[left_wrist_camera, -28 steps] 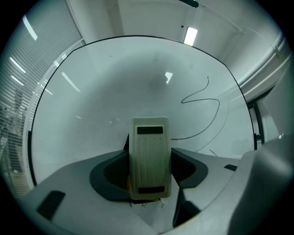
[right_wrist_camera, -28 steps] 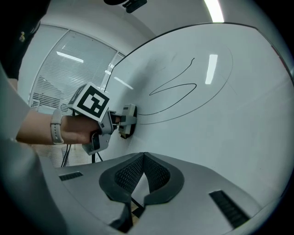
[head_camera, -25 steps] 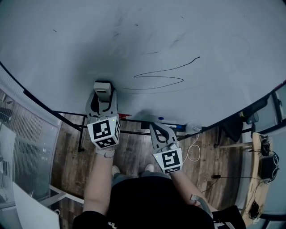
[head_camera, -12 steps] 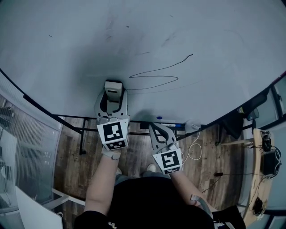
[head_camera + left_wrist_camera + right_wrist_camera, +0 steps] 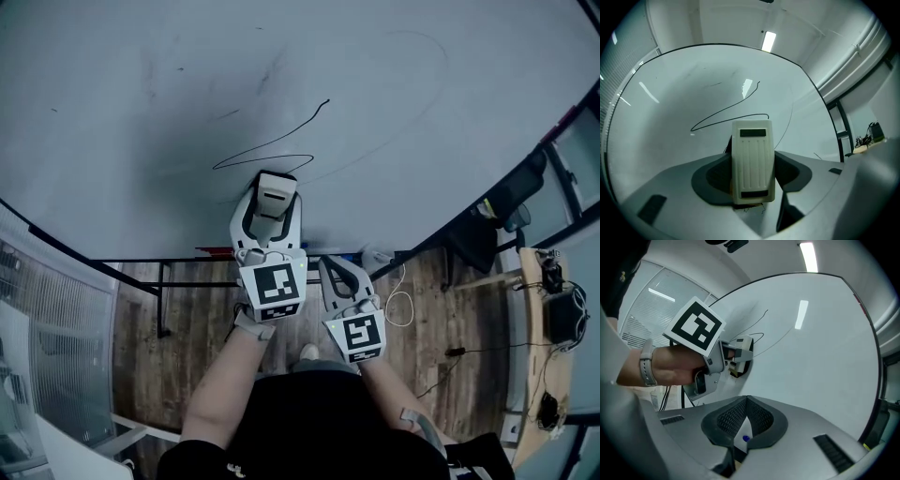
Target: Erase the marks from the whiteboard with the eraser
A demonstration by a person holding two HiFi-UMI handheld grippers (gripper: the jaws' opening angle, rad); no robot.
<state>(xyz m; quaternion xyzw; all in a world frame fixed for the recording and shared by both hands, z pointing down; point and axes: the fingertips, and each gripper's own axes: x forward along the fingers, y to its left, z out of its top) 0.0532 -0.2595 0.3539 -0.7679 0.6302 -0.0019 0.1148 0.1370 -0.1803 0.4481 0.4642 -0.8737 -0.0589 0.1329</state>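
Note:
The whiteboard (image 5: 422, 122) fills the upper head view, and a black line mark (image 5: 267, 155) loops across it and rises to the right. A cream eraser (image 5: 276, 199) sits just below that loop with my left gripper (image 5: 273, 212) shut on it. In the left gripper view the eraser (image 5: 751, 159) stands upright between the jaws of my left gripper (image 5: 752, 171), and the line mark (image 5: 723, 111) runs just above it. My right gripper (image 5: 330, 265) hangs lower, off the board. Its jaws (image 5: 746, 400) are shut with nothing held, and beyond them I see the eraser (image 5: 740, 347).
Faint grey smudges (image 5: 274, 67) and a thin pale curve (image 5: 427, 66) remain higher on the board. The board's tray (image 5: 323, 253) below holds markers. A white cable (image 5: 403, 305) lies on the wooden floor. A desk (image 5: 548, 337) stands at right and a ribbed partition (image 5: 47, 375) at left.
My left gripper has carried the eraser rightward across the board, from left of the looped line to just beneath it. The right gripper has stayed low and shut.

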